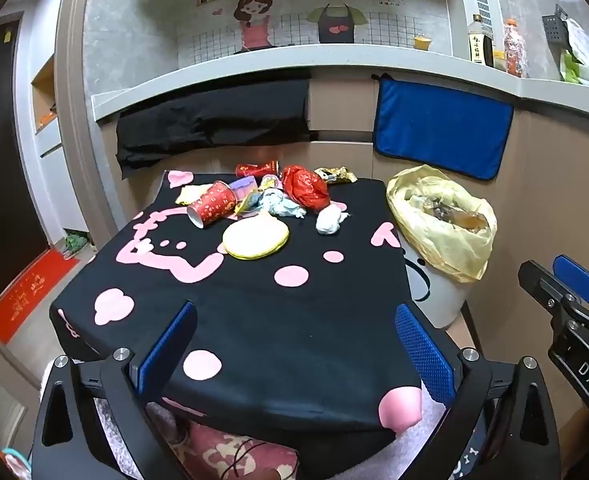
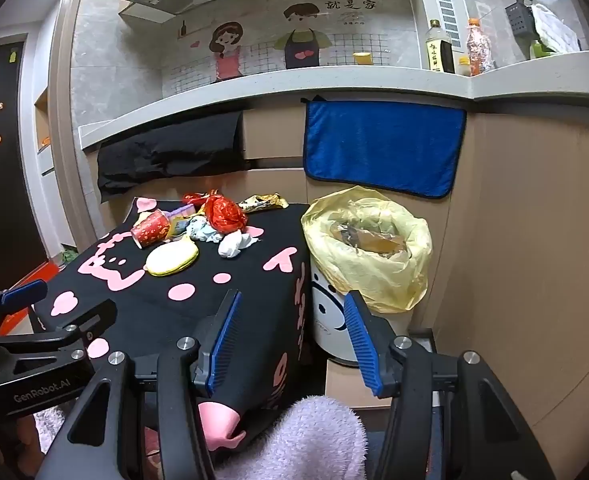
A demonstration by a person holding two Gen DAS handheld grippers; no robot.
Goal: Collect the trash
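Observation:
A pile of trash lies at the far end of the black table cloth with pink shapes [image 1: 254,320]: a tipped red paper cup [image 1: 213,203], a crumpled red bag [image 1: 305,187], white tissue wads [image 1: 330,219], a gold wrapper [image 1: 336,175] and a round yellow pad [image 1: 255,236]. A white bin with a yellow liner [image 1: 442,220] stands right of the table and holds trash; it also shows in the right wrist view [image 2: 368,248]. My left gripper [image 1: 294,332] is open and empty over the near table edge. My right gripper [image 2: 290,328] is open and empty, near the table's right corner.
A counter [image 1: 294,62] runs behind with bottles [image 1: 480,42], a blue towel [image 1: 440,128] and a black cloth [image 1: 214,120] hanging below it. A fluffy pink cloth [image 2: 294,440] lies under the table's near edge. A red mat [image 1: 30,288] lies on the floor at left.

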